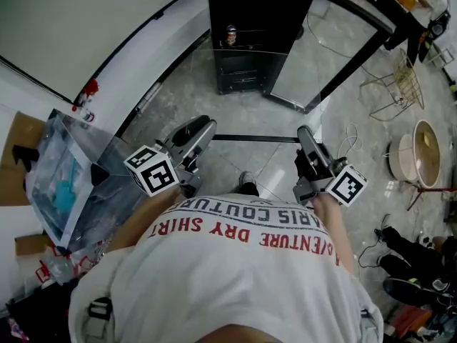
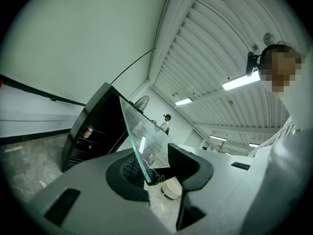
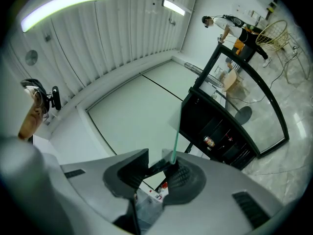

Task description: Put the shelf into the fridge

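A clear glass shelf (image 1: 257,138) hangs level between my two grippers, its dark far edge facing the black fridge (image 1: 246,34). The fridge stands ahead with its glass door (image 1: 335,45) swung open to the right and a can (image 1: 230,36) on an upper rack. My left gripper (image 1: 206,128) is shut on the shelf's left edge; in the left gripper view the green glass edge (image 2: 131,131) runs up from between the jaws (image 2: 152,176) toward the fridge (image 2: 93,131). My right gripper (image 1: 305,136) is shut on the right edge (image 3: 175,136), pinched at the jaws (image 3: 160,169), with the fridge (image 3: 220,131) beyond.
A plastic-wrapped bundle (image 1: 64,184) lies on the floor at the left by the wall, with a red-capped bottle (image 1: 86,95) near it. A wire chair (image 1: 396,84) and a round pot (image 1: 418,152) stand at the right, with cables on the floor. A person (image 2: 167,123) stands far off.
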The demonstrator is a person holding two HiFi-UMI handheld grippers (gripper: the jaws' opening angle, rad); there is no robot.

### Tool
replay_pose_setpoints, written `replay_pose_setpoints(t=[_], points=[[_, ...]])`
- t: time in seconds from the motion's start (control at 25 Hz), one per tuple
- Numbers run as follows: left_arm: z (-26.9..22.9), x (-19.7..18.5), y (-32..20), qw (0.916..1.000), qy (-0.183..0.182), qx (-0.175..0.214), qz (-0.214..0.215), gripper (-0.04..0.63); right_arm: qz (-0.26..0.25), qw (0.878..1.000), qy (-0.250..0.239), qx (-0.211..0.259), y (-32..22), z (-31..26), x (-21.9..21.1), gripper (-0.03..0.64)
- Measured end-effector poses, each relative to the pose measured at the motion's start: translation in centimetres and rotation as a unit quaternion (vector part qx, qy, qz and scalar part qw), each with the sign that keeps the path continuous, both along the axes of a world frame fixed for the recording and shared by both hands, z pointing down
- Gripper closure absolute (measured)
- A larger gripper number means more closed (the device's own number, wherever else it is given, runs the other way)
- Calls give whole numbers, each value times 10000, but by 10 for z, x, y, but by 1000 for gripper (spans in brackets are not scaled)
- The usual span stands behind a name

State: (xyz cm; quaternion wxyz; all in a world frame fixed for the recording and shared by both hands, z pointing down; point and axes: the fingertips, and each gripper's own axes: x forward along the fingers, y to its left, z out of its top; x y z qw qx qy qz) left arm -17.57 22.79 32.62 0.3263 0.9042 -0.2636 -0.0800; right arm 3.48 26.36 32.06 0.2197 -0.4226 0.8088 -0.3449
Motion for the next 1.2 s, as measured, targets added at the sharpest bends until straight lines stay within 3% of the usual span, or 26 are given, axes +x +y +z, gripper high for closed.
replay_pose_setpoints(t=[0.52, 1.2], points=[[7, 86, -92, 9992, -157, -126, -355, 454, -383, 9992, -133, -50, -106, 12, 87, 529], [6, 99, -116, 9987, -77, 59, -491, 453, -465, 9989, -62, 43, -136, 11, 101, 528]])
